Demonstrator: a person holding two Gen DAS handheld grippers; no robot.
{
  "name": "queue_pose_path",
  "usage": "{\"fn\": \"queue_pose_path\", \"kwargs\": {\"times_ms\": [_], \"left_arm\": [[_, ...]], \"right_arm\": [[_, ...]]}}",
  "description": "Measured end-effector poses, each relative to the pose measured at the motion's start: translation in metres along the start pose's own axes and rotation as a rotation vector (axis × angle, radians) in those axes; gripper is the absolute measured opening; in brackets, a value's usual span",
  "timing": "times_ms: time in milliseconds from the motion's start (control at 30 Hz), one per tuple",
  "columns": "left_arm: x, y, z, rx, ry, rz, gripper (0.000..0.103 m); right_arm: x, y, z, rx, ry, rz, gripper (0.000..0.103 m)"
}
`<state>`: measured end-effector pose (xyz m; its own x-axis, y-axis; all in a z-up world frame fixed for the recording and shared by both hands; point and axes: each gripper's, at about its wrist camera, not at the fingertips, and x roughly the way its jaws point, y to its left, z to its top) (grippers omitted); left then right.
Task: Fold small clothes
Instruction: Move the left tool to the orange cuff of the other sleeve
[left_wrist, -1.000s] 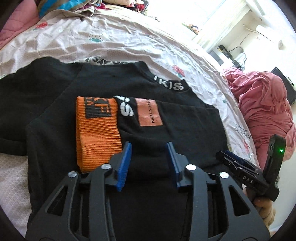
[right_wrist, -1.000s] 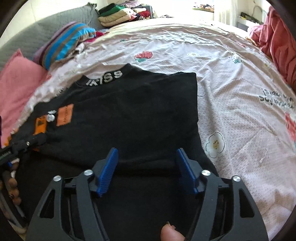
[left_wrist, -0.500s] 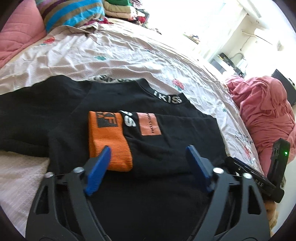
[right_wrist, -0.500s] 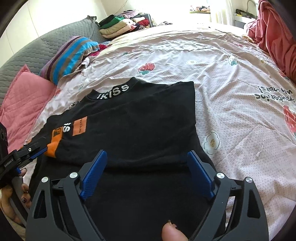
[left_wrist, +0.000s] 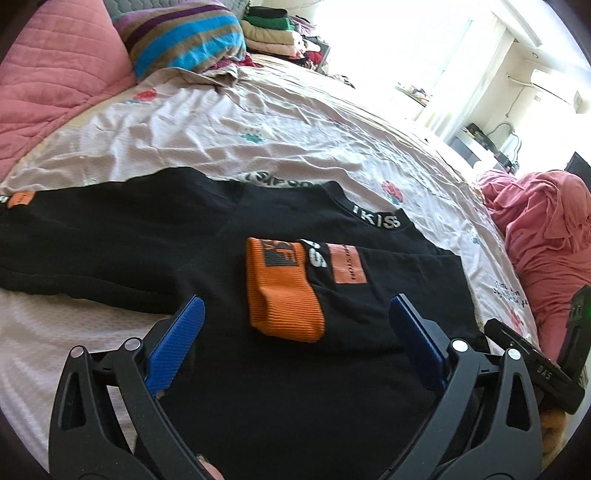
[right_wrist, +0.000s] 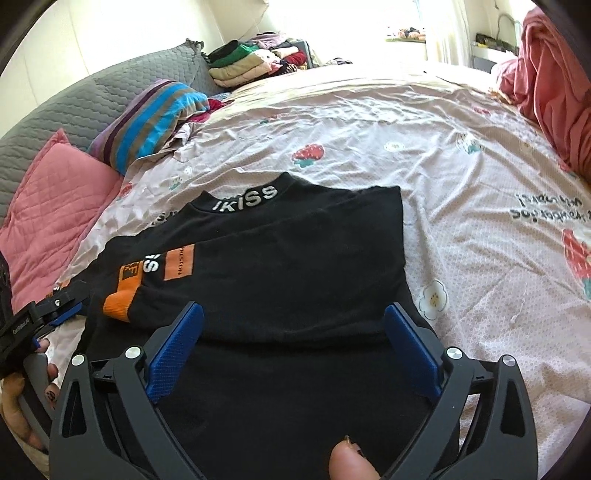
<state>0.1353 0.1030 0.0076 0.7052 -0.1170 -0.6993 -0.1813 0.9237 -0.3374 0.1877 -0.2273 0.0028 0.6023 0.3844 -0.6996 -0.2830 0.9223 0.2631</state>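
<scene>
The black shirt (left_wrist: 280, 376) lies flat on the bed (left_wrist: 258, 122), one sleeve folded across its body so the orange cuff (left_wrist: 284, 295) rests on the chest below the lettered collar (left_wrist: 376, 221); the other sleeve stretches out flat away from the cuff. A second ago the left tool (left_wrist: 295, 343) had its blue fingers (left_wrist: 173, 350) narrow and close over the cloth just below the cuff; now they are spread wide, holding nothing, and the tool sits farther back from the cuff. The right tool (right_wrist: 293, 345) has likewise widened and pulled back from the shirt, fingers apart over the lower hem. A striped pillow (right_wrist: 147, 125) lies beyond the collar.
</scene>
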Motion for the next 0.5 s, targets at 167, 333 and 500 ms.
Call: {"fn": "queue_pose_path", "kwargs": {"times_ms": [167, 333, 500], "left_arm": [[-0.007, 0.011, 0.0, -0.017, -0.017, 0.02, 0.094], [-0.015, 0.026, 0.001, -0.05, -0.034, 0.044, 0.094], [-0.021, 0.042, 0.003, -0.098, -0.053, 0.055, 0.094]], "right_arm": [[-0.002, 0.015, 0.003, -0.031, -0.016, 0.01, 0.098], [-0.003, 0.033, 0.007, -0.064, -0.027, 0.031, 0.098], [-0.001, 0.052, 0.01, -0.093, -0.028, 0.056, 0.098]]}}
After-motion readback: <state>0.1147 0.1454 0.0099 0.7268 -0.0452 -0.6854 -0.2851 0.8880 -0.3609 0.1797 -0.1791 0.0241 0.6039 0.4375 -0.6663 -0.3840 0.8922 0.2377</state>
